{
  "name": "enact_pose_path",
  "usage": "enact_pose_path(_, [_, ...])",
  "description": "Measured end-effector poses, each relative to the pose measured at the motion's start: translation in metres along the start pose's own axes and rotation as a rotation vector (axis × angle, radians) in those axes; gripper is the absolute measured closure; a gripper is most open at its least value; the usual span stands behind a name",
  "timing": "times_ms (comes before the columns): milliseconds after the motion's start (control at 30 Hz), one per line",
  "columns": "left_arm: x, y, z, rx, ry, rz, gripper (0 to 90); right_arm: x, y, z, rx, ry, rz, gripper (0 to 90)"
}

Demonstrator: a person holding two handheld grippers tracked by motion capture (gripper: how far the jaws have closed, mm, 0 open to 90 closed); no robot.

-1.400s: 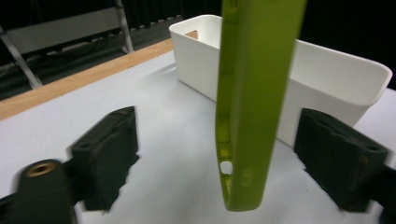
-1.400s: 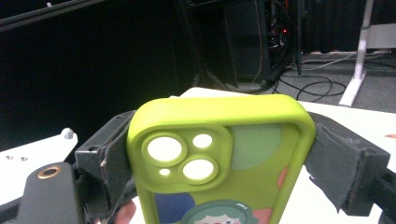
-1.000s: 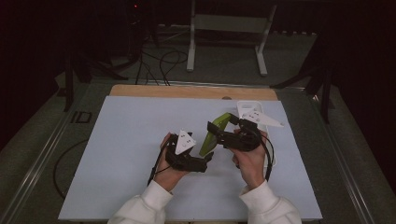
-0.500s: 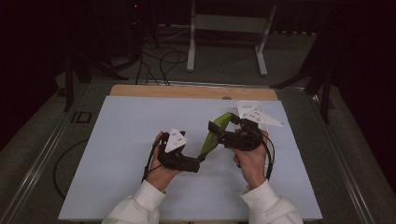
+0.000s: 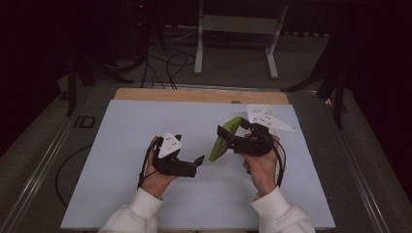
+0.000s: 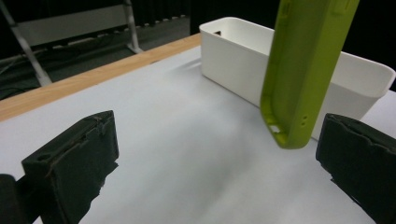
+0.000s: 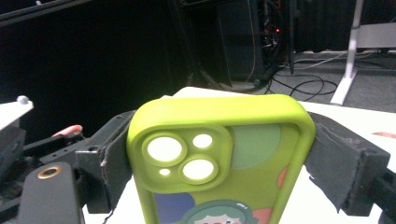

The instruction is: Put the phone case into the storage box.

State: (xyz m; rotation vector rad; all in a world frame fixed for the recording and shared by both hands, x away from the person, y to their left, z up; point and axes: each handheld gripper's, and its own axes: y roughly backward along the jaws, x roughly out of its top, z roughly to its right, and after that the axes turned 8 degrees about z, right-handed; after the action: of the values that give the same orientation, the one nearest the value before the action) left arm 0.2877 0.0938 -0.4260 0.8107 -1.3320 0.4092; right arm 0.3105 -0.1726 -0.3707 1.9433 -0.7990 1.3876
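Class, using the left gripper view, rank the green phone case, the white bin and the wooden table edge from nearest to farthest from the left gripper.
1. Green phone case, right, just beyond the fingers.
2. White bin, behind the case.
3. Wooden table edge, far left.

The phone case (image 5: pixel 224 139) is lime green and soft-looking, with a raised camera block of three round cut-outs near its top and a printed cartoon figure with coloured patches on its back (image 7: pixel 219 168). It is empty and held off the surface, tilted on its long edge, just beside the white bin (image 6: pixel 243 65) on that bin's near-left side. Small port holes show in its lower end (image 6: pixel 292 126).
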Motion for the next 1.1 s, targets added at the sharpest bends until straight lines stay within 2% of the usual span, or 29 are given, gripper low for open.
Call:
enact_pose_path(333, [-0.004, 0.012, -0.011, 0.027, -0.017, 0.004, 0.0, -0.001, 0.001, 0.003, -0.011, 0.001, 0.0, 16.0])
enact_pose_path(500, [-0.008, 0.02, -0.017, 0.026, -0.03, 0.008, 0.0, -0.001, 0.001, 0.005, -0.02, -0.003, 0.002, 16.0])
enact_pose_path(1100, [-0.024, 0.044, -0.035, 0.075, -0.025, 0.014, 0.0, 0.002, 0.003, 0.011, -0.043, -0.001, 0.011, 16.0])
